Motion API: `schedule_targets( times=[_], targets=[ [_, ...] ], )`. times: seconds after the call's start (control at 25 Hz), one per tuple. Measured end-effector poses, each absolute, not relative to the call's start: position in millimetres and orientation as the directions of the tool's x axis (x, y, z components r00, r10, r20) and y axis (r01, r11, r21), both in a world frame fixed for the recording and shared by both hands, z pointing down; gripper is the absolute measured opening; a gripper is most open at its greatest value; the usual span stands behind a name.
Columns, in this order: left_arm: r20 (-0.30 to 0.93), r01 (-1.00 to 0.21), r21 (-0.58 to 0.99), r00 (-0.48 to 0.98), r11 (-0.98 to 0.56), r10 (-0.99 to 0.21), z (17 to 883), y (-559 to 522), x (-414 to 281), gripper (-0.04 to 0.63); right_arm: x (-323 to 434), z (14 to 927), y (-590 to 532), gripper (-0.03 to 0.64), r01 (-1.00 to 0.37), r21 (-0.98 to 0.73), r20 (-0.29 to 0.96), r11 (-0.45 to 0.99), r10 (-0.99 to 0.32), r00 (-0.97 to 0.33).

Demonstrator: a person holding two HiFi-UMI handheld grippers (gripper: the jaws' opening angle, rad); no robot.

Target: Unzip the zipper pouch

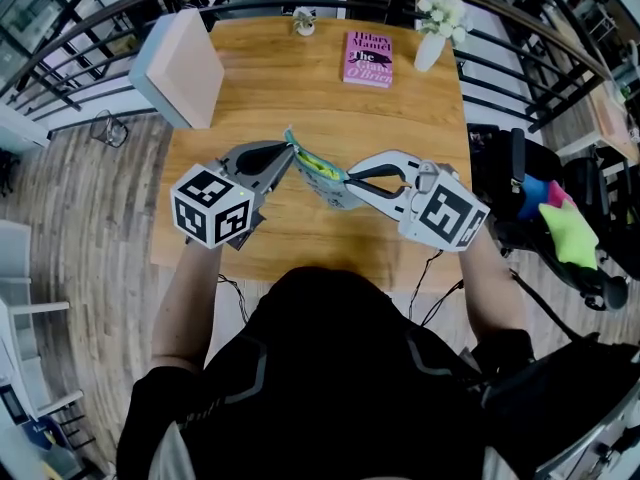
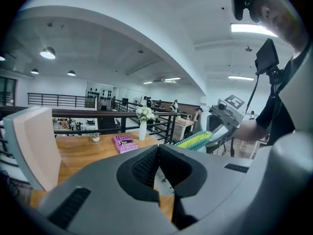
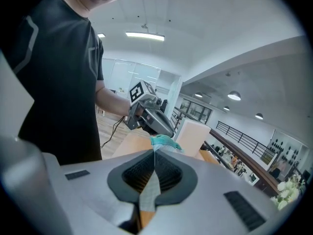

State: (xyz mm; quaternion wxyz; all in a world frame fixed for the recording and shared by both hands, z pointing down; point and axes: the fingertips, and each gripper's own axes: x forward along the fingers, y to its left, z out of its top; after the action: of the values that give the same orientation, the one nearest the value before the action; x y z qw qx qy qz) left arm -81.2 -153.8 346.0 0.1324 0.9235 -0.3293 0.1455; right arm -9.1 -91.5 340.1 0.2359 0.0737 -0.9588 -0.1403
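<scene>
The zipper pouch [image 1: 322, 175], teal with green and yellow stripes and grey fabric, hangs above the wooden table [image 1: 400, 128] between both grippers. My left gripper [image 1: 289, 156] is shut on the pouch's teal left end; I cannot tell whether it pinches the zipper pull. My right gripper [image 1: 347, 180] is shut on its right side. In the right gripper view a grey strip of the pouch [image 3: 164, 142] runs between the shut jaws of the right gripper [image 3: 154, 155]. In the left gripper view the jaws of the left gripper [image 2: 157, 153] are together, with the striped pouch [image 2: 198, 141] just beyond on the right.
A pink book [image 1: 367, 58], a white vase of flowers [image 1: 437, 23] and a small pot [image 1: 304, 23] stand at the table's far edge. A pale chair back [image 1: 180, 68] is at the far left corner. A black railing curves behind; a black chair [image 1: 560, 228] stands right.
</scene>
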Motion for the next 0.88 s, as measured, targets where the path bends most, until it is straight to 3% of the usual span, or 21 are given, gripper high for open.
schedule_targets(
  times=[0.88],
  targets=[
    [0.363, -0.762, 0.158, 0.637, -0.629, -0.68, 349.7, -169.3, -126.7, 0.029, 17.8, 344.1, -117.9, 0.012, -0.181, 0.248, 0.378, 0.952, -0.267, -0.886]
  ],
)
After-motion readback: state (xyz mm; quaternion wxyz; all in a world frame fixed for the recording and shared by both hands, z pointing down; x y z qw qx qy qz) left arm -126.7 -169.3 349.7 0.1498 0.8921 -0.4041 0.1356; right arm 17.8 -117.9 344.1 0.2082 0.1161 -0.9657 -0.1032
